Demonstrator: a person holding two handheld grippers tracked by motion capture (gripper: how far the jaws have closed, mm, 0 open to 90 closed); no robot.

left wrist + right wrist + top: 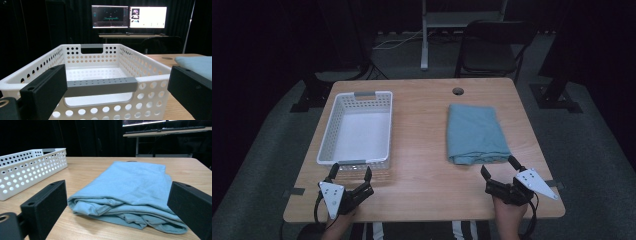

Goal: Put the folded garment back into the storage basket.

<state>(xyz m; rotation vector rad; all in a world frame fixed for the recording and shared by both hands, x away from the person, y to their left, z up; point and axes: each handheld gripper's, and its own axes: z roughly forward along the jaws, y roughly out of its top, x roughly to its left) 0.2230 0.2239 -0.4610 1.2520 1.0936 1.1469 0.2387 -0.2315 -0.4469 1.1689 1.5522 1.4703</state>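
With both claws wide and empty, the folded blue cloth (130, 192) lies just ahead of the right gripper (503, 170) and the white basket (355, 161) just ahead of the left gripper (350, 172), so the likely first grasp should pinch all layers at the cloth's near folded edge.

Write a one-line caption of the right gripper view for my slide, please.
Open right gripper facing a folded light-blue cloth on a wooden table, white perforated basket to the side.
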